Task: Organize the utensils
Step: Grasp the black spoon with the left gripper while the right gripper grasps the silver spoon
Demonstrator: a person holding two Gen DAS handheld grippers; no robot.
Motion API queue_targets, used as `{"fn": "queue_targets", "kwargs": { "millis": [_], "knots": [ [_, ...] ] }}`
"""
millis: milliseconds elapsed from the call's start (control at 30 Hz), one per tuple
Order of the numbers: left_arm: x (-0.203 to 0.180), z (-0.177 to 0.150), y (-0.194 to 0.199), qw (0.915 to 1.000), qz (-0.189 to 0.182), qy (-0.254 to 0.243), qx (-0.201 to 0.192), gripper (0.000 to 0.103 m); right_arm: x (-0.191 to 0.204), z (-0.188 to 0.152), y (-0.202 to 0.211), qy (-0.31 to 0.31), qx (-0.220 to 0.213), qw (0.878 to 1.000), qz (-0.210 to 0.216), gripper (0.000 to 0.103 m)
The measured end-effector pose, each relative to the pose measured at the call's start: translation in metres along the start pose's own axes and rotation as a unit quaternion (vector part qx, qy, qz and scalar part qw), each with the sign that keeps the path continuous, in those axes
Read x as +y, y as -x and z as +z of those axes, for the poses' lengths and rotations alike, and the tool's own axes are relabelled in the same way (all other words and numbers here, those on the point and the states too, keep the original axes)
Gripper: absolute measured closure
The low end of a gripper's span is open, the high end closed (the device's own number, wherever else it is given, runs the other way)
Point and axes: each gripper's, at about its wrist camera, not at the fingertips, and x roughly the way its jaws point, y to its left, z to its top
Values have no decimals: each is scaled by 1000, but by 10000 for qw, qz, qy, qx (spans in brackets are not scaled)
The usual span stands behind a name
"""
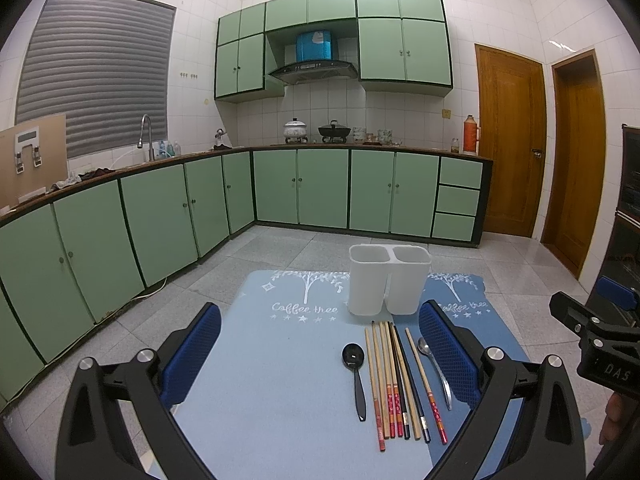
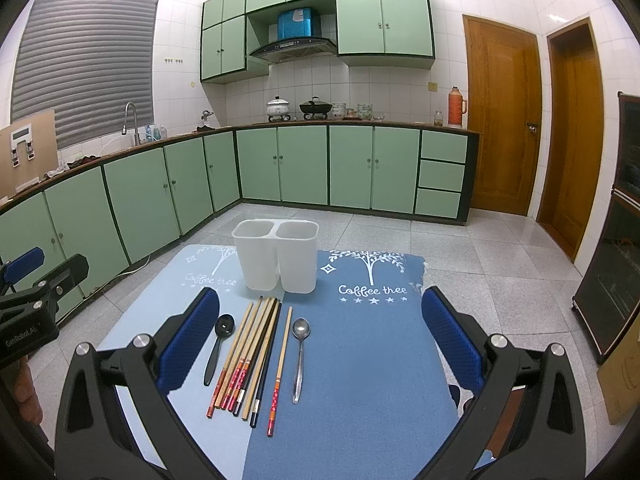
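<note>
A white two-compartment holder (image 1: 389,284) (image 2: 276,255) stands upright and empty at the far side of the blue mats. In front of it lie a black spoon (image 1: 355,372) (image 2: 219,342), several chopsticks (image 1: 394,380) (image 2: 250,354) side by side, one separate chopstick (image 2: 281,368), and a metal spoon (image 1: 436,372) (image 2: 299,354). My left gripper (image 1: 320,354) hovers open above the mat, nothing between its fingers. My right gripper (image 2: 320,340) is open too, above the darker mat, holding nothing.
The light blue mat (image 1: 256,360) and dark blue mat (image 2: 372,360) cover a low table over a grey tile floor. Green kitchen cabinets (image 1: 320,188) run along the back and left. Wooden doors (image 2: 500,116) stand at the right, a dark cabinet (image 2: 616,272) at far right.
</note>
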Motion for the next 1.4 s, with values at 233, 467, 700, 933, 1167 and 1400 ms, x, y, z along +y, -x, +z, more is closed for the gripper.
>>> {"fn": "queue_targets", "kwargs": {
  "millis": [233,467,700,933,1167,1400],
  "knots": [
    [10,6,-27,9996,150,1,244,6,-2,-12,-37,6,231,9997,-113,5],
    [11,-7,-85,9965,254,-155,785,6,-3,-17,-91,55,789,9967,-156,5],
    [2,-32,-159,9869,224,-323,1566,6,-7,-30,-158,90,1639,9864,61,7],
    [-10,-54,-219,9756,124,-311,2171,8,-4,-46,-213,102,2436,9691,383,26],
    [-24,-65,-255,9683,34,-375,2471,8,9,-55,-250,79,2839,9554,807,39],
    [-26,-74,-276,9623,-5,-296,2703,11,12,-65,-278,-67,3156,9446,905,51]
  ]
}}
